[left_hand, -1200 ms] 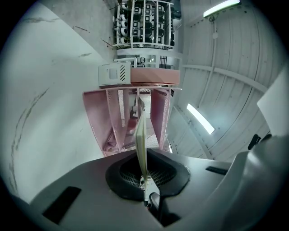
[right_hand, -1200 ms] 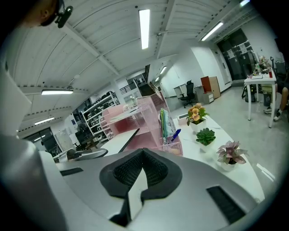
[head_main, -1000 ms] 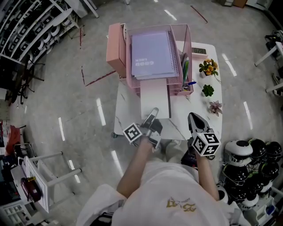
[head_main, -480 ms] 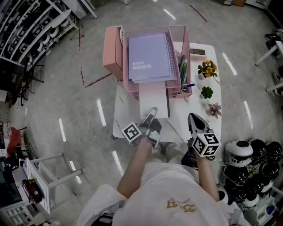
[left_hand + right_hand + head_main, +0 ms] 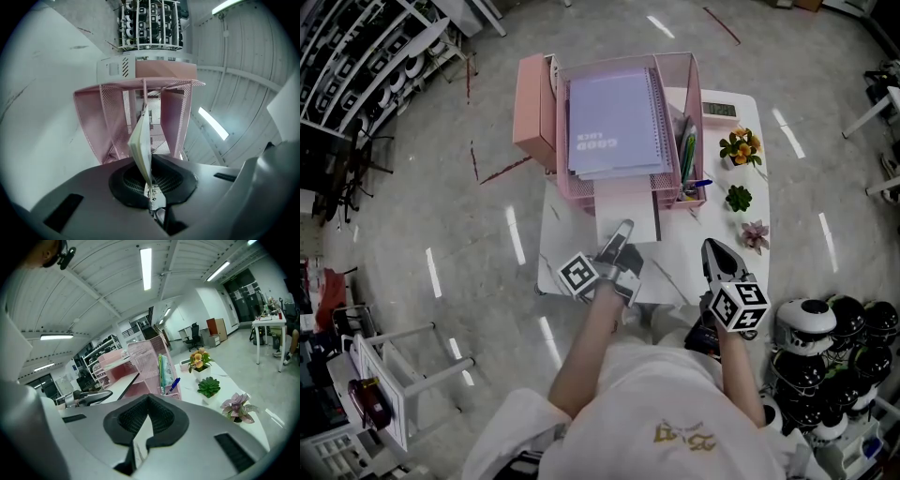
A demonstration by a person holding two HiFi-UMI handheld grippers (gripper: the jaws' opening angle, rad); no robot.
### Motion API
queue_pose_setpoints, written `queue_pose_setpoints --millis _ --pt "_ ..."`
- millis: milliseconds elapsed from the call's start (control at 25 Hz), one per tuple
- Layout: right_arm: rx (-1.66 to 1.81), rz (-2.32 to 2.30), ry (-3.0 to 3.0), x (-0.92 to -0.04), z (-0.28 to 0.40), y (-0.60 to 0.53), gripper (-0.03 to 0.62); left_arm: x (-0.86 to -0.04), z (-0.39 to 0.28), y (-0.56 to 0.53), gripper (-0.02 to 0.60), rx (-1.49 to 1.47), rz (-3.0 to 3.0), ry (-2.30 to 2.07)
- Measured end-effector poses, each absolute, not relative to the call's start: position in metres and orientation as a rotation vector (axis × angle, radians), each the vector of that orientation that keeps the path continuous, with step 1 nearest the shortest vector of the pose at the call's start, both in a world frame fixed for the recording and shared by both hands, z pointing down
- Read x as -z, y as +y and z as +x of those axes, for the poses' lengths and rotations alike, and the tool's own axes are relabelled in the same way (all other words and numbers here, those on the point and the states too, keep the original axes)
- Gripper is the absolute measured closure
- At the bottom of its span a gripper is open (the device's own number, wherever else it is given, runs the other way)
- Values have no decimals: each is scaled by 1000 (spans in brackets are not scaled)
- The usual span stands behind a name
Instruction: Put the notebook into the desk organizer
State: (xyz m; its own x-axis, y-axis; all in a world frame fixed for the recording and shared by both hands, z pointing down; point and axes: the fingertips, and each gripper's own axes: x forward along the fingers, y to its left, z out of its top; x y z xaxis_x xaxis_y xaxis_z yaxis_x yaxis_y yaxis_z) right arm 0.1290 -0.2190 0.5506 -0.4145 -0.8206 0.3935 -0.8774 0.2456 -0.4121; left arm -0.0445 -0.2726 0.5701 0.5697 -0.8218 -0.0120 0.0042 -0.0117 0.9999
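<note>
Pale notebook (image 5: 627, 210) sits clamped edge-on in left tongs (image 5: 624, 229), far end inside pink organizer (image 5: 101, 122); right tongs (image 5: 711, 249) closed, empty.

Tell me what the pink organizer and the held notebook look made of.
Organizer: probably metal mesh with a matte pink coating. Its walls are a fine see-through grid framed by thin rims.
Notebook: paper pages, seen edge-on as a pale layered stack. The cover looks like smooth white card or plastic; I can't tell which.
</note>
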Motion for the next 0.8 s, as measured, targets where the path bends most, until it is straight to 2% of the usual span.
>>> queue_pose_setpoints --millis 560,800 --pt "-929 1620 -2395 -560 132 -237 582 -573 -47 -311 555 785 1425 -760" --pt "-942 1616 -2385 -563 134 -241 582 -579 -47 -315 506 733 1423 -720"
